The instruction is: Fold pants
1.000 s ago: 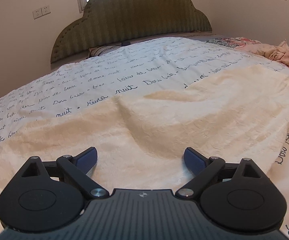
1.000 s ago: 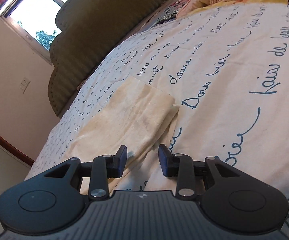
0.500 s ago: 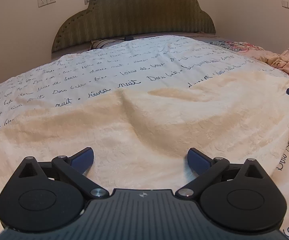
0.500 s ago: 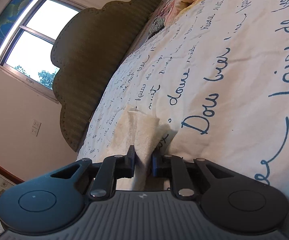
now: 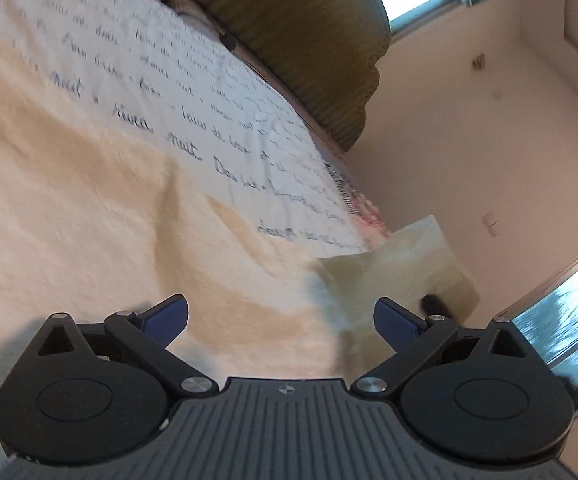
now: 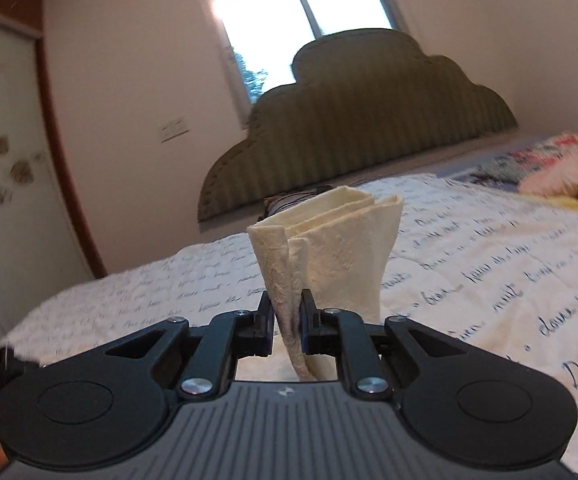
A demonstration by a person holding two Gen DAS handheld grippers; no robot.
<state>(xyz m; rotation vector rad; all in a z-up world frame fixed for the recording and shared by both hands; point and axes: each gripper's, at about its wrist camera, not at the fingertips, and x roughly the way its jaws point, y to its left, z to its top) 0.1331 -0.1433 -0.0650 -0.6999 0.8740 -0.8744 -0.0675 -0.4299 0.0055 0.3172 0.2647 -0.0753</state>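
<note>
The cream fleece pants (image 5: 89,208) lie spread on the bed. My left gripper (image 5: 281,320) is open and empty, low over the cloth. My right gripper (image 6: 287,320) is shut on the pants' leg end (image 6: 329,248) and holds it lifted above the bed, the folded layers standing up between the fingers. In the left wrist view that lifted end (image 5: 401,264) rises at the right, with part of the right gripper (image 5: 435,304) behind it.
The bed has a white cover with blue script (image 6: 509,280) and a green padded headboard (image 6: 369,120). Crumpled pink and yellow bedding (image 6: 569,176) lies at the far right. A window (image 6: 297,12) sits behind the headboard.
My right gripper has lifted the pinched leg end off the bed and swung level. My left gripper has tilted sharply and stays open over the cloth.
</note>
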